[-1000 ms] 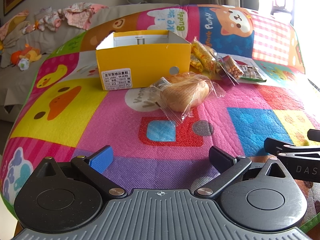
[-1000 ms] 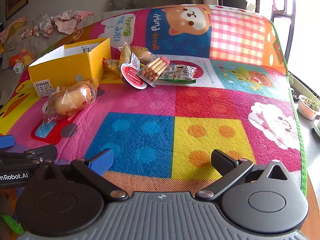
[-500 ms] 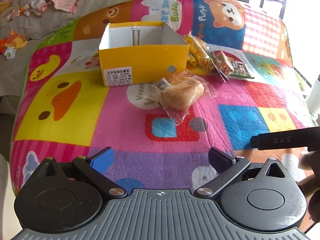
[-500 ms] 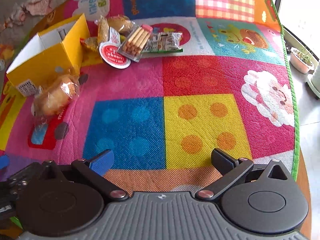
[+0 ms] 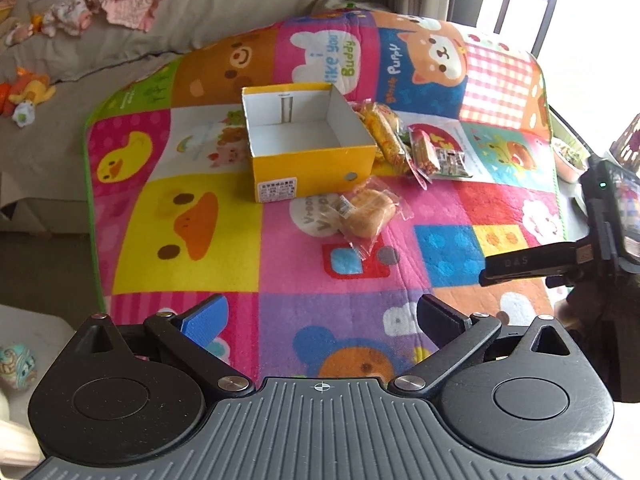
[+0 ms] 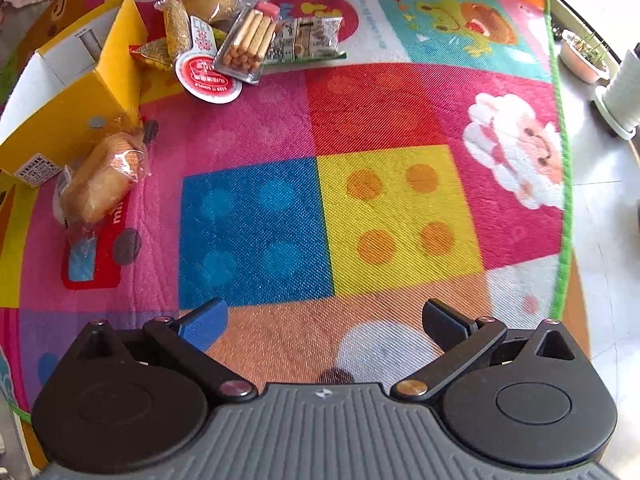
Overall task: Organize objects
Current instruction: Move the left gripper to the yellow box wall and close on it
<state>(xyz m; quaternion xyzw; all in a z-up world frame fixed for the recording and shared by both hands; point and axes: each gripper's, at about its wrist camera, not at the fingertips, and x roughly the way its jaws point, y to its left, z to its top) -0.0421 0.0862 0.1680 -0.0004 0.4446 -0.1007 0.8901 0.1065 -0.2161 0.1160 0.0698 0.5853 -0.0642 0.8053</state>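
Observation:
An open, empty yellow box stands on the colourful play mat. A wrapped bread roll lies just in front of its right corner. A pile of snack packets, with biscuit sticks and a round red-label pack, lies to the box's right. My left gripper is open and empty, high above the mat's near edge. My right gripper is open and empty over the mat's near right part; it shows at the right in the left wrist view.
A beige sofa with clothes and soft toys runs behind and left of the mat. White floor with plant pots lies beyond the mat's green right edge.
Both grippers have risen and pulled back from the mat, so the box and snacks look smaller and farther. Both stay open and empty.

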